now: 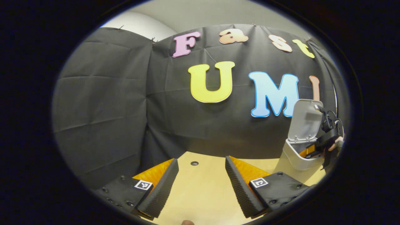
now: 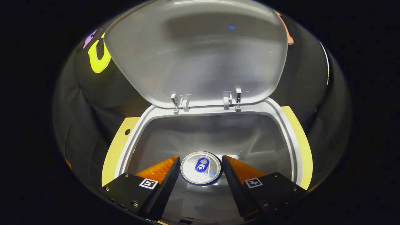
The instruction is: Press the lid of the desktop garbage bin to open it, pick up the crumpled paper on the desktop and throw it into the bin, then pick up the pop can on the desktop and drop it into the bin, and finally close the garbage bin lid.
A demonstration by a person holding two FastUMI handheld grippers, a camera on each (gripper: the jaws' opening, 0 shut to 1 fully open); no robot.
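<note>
The pale desktop garbage bin (image 1: 297,159) stands at the right on the wooden table, its lid (image 1: 304,120) swung up. My right gripper (image 1: 312,150), held by a hand (image 1: 336,145), dips into the bin's mouth. In the right gripper view I look down into the open bin (image 2: 282,125), with the raised lid (image 2: 197,53) behind it. My right gripper (image 2: 201,157) is shut on the pop can (image 2: 201,168), whose silver top with a blue tab faces me. A bright white patch lies under the can; I cannot tell what it is. My left gripper (image 1: 201,159) is open over bare table.
The light wooden table (image 1: 200,187) has a small round hole (image 1: 194,163) near its back edge. Black cloth walls stand close behind the table and the bin. Strips of table (image 2: 300,137) show on both sides of the bin.
</note>
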